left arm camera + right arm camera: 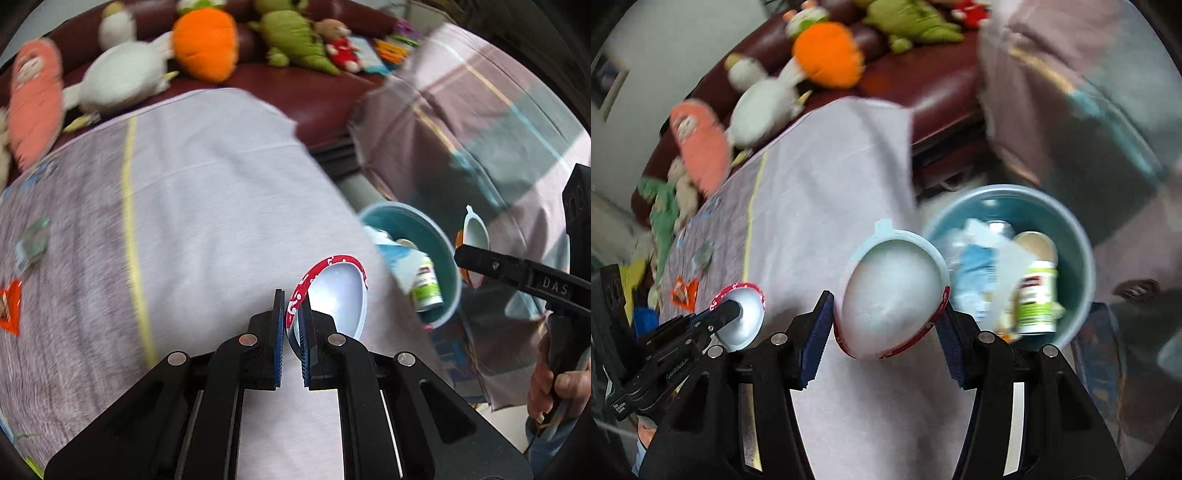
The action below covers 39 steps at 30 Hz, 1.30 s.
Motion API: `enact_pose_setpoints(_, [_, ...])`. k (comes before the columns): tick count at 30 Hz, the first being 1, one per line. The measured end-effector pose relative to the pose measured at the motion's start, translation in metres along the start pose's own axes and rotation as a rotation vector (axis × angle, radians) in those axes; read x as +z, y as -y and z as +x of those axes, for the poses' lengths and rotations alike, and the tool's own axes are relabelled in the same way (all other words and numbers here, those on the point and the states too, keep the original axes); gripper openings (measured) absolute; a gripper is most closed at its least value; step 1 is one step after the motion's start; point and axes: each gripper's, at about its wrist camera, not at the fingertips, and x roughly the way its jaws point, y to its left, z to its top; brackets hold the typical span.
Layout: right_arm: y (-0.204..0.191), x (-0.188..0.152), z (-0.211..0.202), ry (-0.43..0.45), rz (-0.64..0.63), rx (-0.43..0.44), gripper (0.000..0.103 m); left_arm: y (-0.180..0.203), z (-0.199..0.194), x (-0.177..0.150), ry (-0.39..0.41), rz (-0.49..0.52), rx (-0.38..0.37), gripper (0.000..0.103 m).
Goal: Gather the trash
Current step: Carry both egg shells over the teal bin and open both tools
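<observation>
The left gripper (291, 325) has its blue ribbed fingers (279, 332) clamped on the thin red-patterned rim of an empty cup (340, 295), a glossy white shell seen low centre in the left view. The right gripper (882, 328) has its fingers (816, 332) clamped across the sides of a second cup (894, 288), smooth, white, egg-shaped, with a pale tabbed rim and a red band. Both hang over a soft, pale cloth-covered counter (207, 206) whose right edge drops away. Just beyond that edge sits a round teal bin (1078, 236), open, holding a green-labelled bottle (1038, 295) and crumpled paper. A dark red sofa (317, 99) with plush toys (205, 42) fills the top.
</observation>
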Motion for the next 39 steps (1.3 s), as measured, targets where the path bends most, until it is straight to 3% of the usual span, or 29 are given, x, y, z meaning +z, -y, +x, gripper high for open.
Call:
enact_pose_setpoints(8, [0.060,0.006,-0.025,0.048,0.087,-0.015,0.052,0.074,0.025,0.019,-0.032,0.104,-0.037,0.008])
enact_pose_setpoints(14, [0.086,0.011,-0.034,0.066,0.114,-0.023,0.052,0.105,0.042,0.026,-0.056,0.132,-0.051,0.008])
enact_pose_setpoints(39, [0.134,0.017,-0.029,0.057,0.190,-0.037,0.052,0.160,0.108,0.033,-0.154,0.186,-0.091,0.010])
